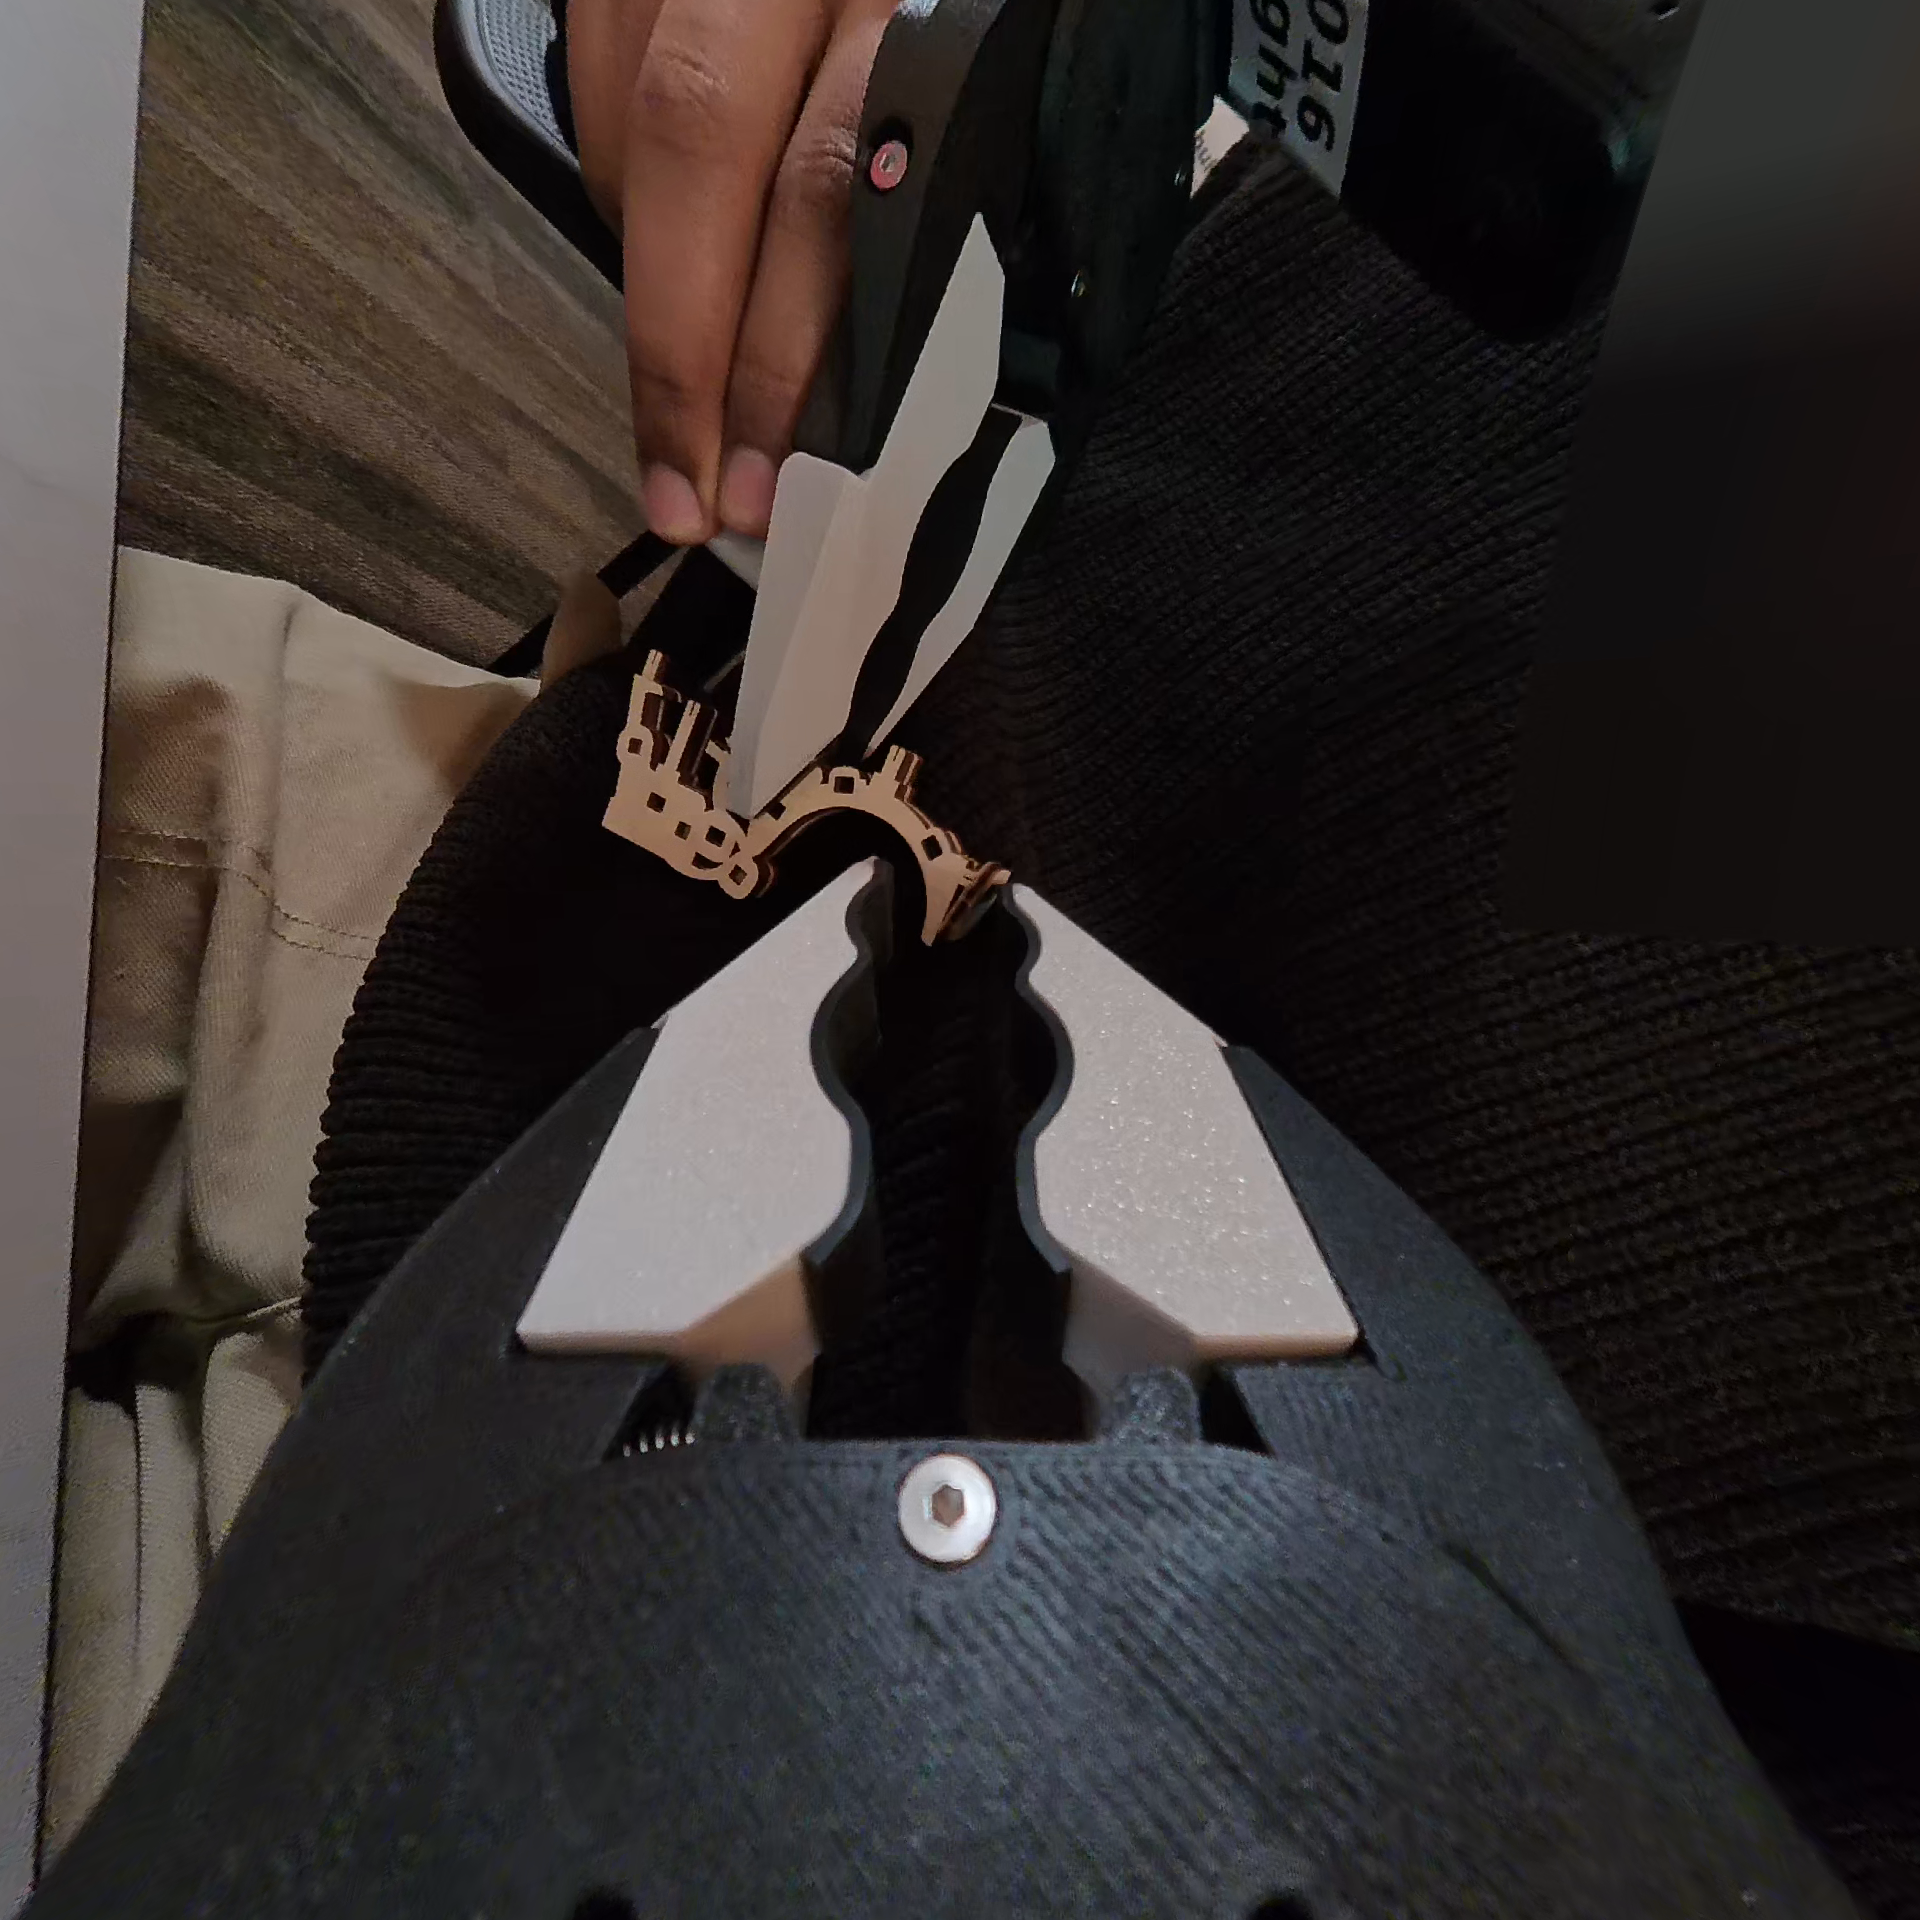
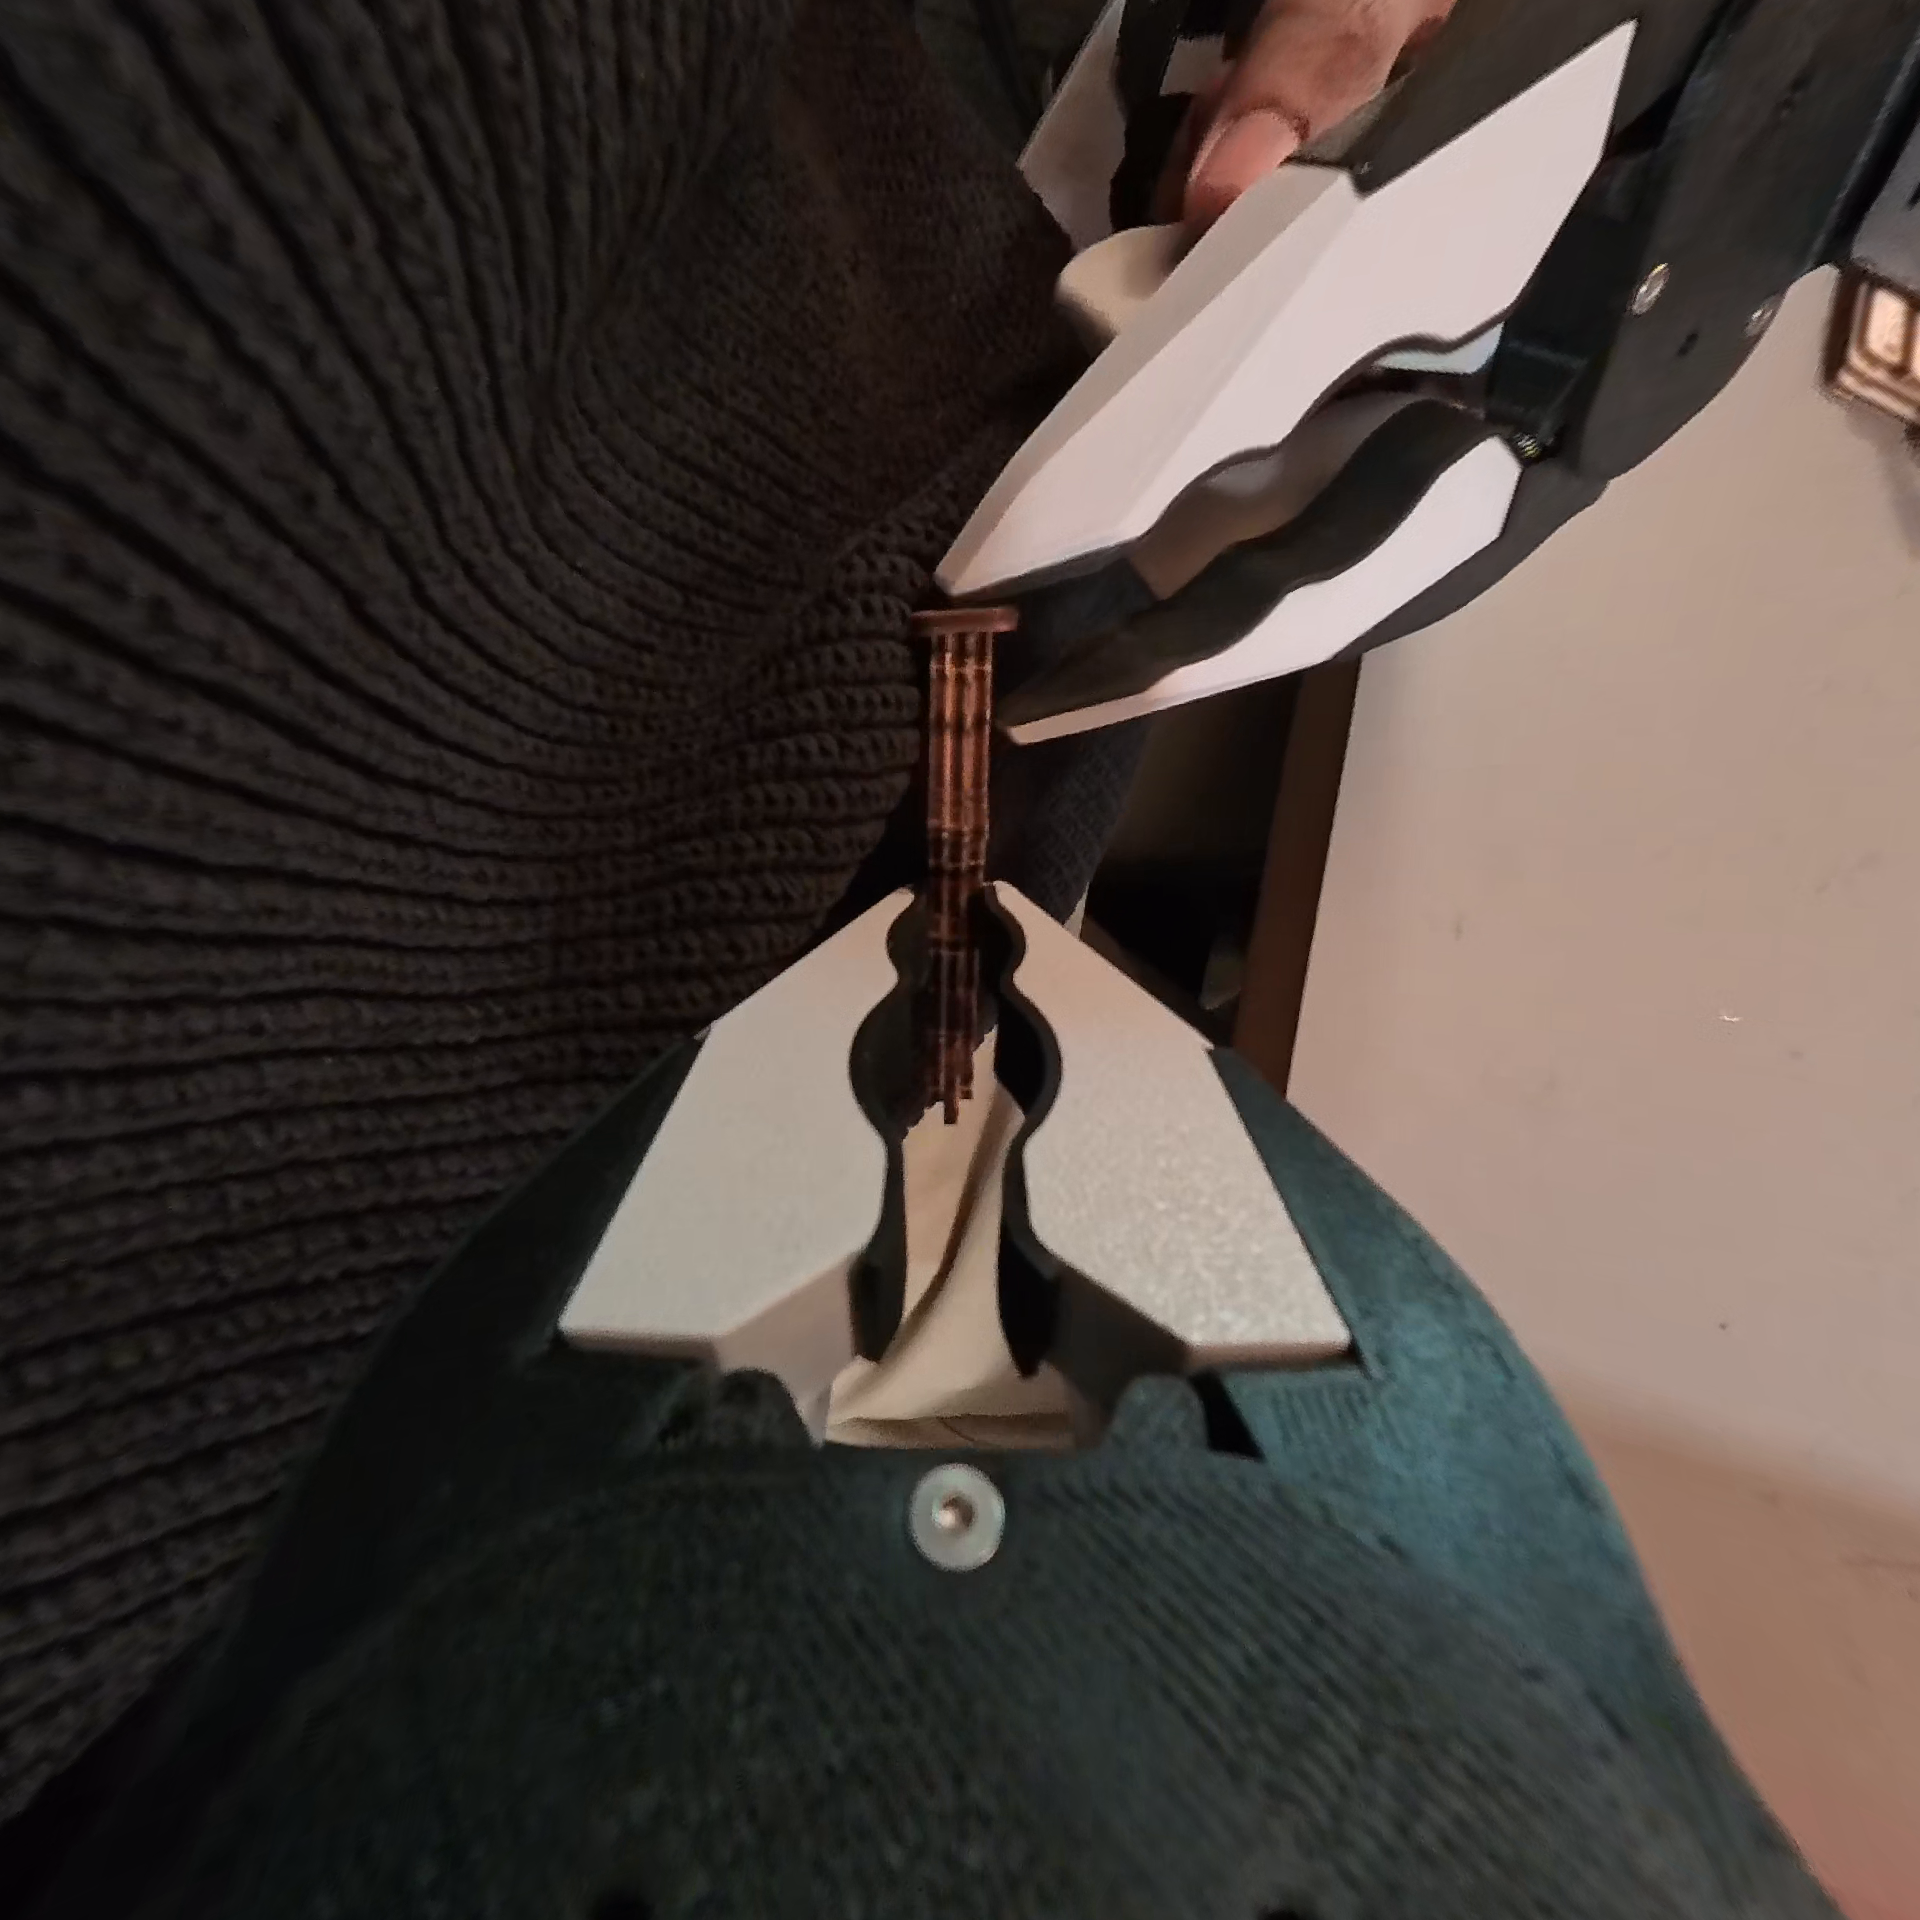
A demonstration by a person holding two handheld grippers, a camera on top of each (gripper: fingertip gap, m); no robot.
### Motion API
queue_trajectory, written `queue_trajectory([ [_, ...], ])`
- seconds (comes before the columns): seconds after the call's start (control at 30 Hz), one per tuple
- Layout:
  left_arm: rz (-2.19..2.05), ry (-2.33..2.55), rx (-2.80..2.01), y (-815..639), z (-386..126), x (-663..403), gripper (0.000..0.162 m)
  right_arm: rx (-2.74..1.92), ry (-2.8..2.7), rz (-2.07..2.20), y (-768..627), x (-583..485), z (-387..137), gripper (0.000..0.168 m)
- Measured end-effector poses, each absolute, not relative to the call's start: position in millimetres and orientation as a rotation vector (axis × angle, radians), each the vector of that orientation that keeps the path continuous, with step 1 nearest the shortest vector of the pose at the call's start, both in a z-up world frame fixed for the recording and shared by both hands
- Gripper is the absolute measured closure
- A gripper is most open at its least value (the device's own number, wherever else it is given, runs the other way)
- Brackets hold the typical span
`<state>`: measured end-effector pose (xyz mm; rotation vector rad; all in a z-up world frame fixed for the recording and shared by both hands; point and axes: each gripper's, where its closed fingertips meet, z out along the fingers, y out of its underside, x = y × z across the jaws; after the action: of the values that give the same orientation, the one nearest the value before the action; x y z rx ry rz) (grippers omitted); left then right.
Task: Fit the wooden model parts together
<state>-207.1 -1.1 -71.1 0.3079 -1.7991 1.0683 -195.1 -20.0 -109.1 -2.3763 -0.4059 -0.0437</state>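
Left tongs [image 1: 940,899]: pinching the right foot of the arch [image 1: 805,831] at their very tips; the right wrist view shows their tips [image 2: 982,660] closed around the top end of the piece

Right tongs [image 2: 954,904]: pinching the arch edge-on, the wood running down into the gap between them; seen from the left wrist view, their tips [image 1: 800,784] sit on the crown of the arch

Why two grips: each pair holds a different end, so the piece is steadied while layers are squeezed together; my reading is that the left pair is pressing a small cross tab home at the foot

Where the arch is: in mid air between the two tools, close against a dark knitted sweater [image 1: 1299,727], not resting on any surface

How the arch looks: pale, thin laser-cut wood with dark burnt edges, a curved bridge shape with small square holes and notched, stepped ends

Layers: edge-on it shows as several thin sheets stacked side by side, with a short flat crosspiece at the far end; whether all sheets are fully seated I cannot tell

Hand [image 1: 707,312]: fingers lie along the right tool's body

Backdrop: beige cloth [image 1: 229,831] at the left
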Motion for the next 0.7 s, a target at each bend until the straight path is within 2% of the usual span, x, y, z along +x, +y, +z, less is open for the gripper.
queue_trajectory([
  [0.03, 1.074, -1.796, 0.309, -0.3, -69.7, -206.4, 0.143, -2.372, -0.411, -0.050, -19.5, -194.9, -108.8, 0.161],
  [0.7, 1.113, -1.814, 0.371, -0.1, -72.4, -210.6, 0.143, -2.355, -0.415, -0.015, -16.3, -198.9, -110.1, 0.161],
])
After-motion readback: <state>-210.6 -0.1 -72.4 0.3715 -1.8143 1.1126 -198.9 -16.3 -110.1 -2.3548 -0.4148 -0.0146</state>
